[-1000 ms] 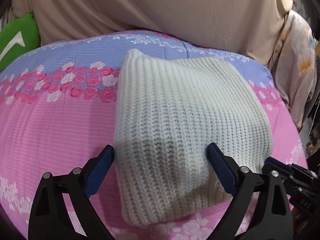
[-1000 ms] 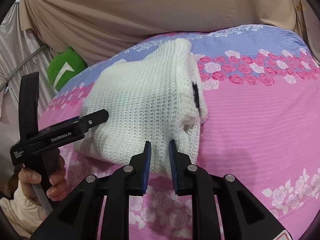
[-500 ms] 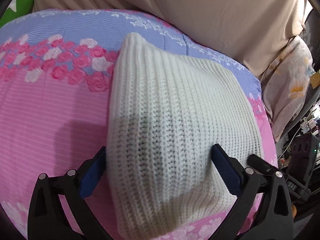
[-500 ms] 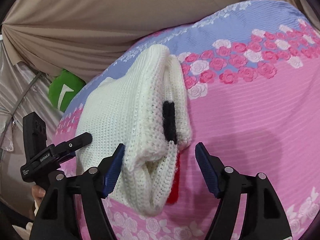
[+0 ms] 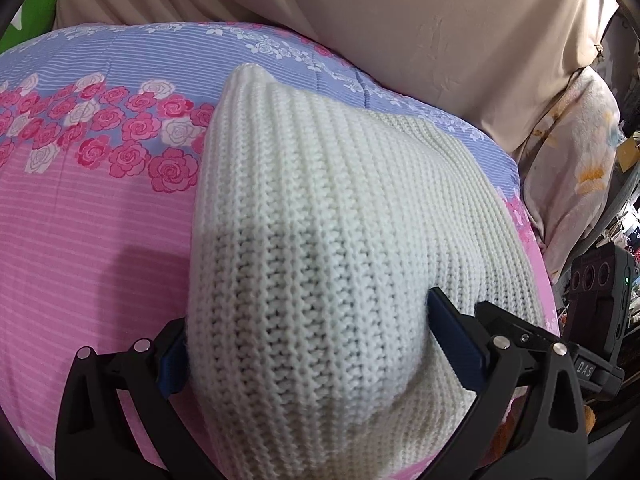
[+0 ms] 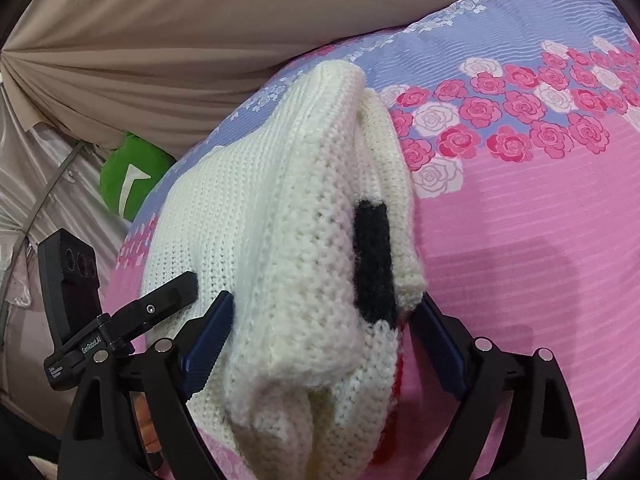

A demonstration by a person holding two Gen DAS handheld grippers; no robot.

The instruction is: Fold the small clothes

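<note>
A folded white knitted sweater (image 5: 320, 220) lies on the pink and blue rose-print bed cover (image 5: 80, 220). In the right wrist view the sweater (image 6: 280, 220) shows stacked layers at its end, with a black patch (image 6: 374, 256) and a bit of red below. My left gripper (image 5: 316, 352) is open, its blue-padded fingers on either side of the sweater's near left end. My right gripper (image 6: 324, 336) is open, straddling the near right end. The left gripper (image 6: 120, 320) also shows in the right wrist view beside the sweater.
A beige sheet (image 5: 360, 20) hangs behind the bed. A green cushion (image 6: 128, 176) lies at the far left edge. A floral cloth (image 5: 572, 168) and clutter stand to the right of the bed.
Both grippers moved forward onto the sweater's ends. The right gripper opened from shut to wide open around the right end.
</note>
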